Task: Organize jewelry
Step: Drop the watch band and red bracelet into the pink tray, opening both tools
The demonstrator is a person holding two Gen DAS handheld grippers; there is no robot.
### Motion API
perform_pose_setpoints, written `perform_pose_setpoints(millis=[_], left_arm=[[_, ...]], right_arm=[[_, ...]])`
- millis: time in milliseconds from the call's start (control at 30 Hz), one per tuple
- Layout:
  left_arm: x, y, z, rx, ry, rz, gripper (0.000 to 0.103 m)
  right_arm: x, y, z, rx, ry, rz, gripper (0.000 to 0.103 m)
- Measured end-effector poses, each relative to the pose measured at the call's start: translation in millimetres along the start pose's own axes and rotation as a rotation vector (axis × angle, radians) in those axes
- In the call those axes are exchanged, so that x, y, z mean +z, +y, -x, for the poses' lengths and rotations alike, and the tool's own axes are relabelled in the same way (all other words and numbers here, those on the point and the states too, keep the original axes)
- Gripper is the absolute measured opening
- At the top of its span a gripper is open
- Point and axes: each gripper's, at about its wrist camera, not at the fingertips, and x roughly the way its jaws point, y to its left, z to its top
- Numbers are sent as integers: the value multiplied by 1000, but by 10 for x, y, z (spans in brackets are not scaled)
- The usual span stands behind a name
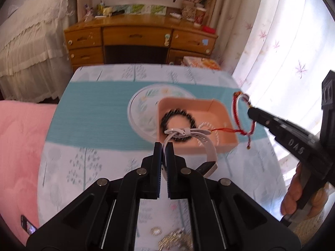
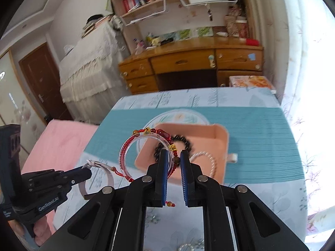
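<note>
While our left gripper (image 1: 165,146) pinches the watch (image 1: 194,142) and right gripper (image 2: 173,156) pinches the red bracelet (image 2: 146,146) above the tray (image 1: 209,108), both risk tangling if released together.

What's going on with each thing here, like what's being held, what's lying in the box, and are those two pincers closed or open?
left gripper: shut on the white watch band.
white watch band: held up, hanging before the box.
right gripper: shut on the red bracelet.
red bracelet: held in the air, cords dangling.
pink box: open, on the table.
black bead bracelet: lying in the box.
clear bead bracelet: lying in the box.
</note>
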Motion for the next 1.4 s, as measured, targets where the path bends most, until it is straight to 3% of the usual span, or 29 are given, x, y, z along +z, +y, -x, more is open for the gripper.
perform_pose_setpoints(millis=[167, 367, 467, 533, 600, 767, 1133, 1400], left_arm=[[278, -163, -418, -10, 18, 31, 2], [343, -224, -1192, -22, 127, 44, 5], [282, -223, -1412, -56, 174, 25, 14], [259, -220, -1424, -81, 183, 18, 32], [236, -198, -1345, -68, 161, 14, 41], [211, -142, -1045, -54, 114, 13, 43], [61, -135, -91, 2, -48, -19, 43], [-100, -185, 652, -13, -173, -16, 43]], right_arm=[[179, -337, -207, -58, 11, -132, 11], [193, -609, -677, -75, 77, -236, 11], [158, -603, -900, -81, 115, -230, 12], [125, -588, -1038, -71, 140, -238, 17], [97, -606, -1094, -69, 141, -249, 22], [74, -583, -1000, -59, 104, -252, 24], [-10, -158, -102, -79, -3, -133, 24], [-154, 158, 635, -58, -87, -49, 24]])
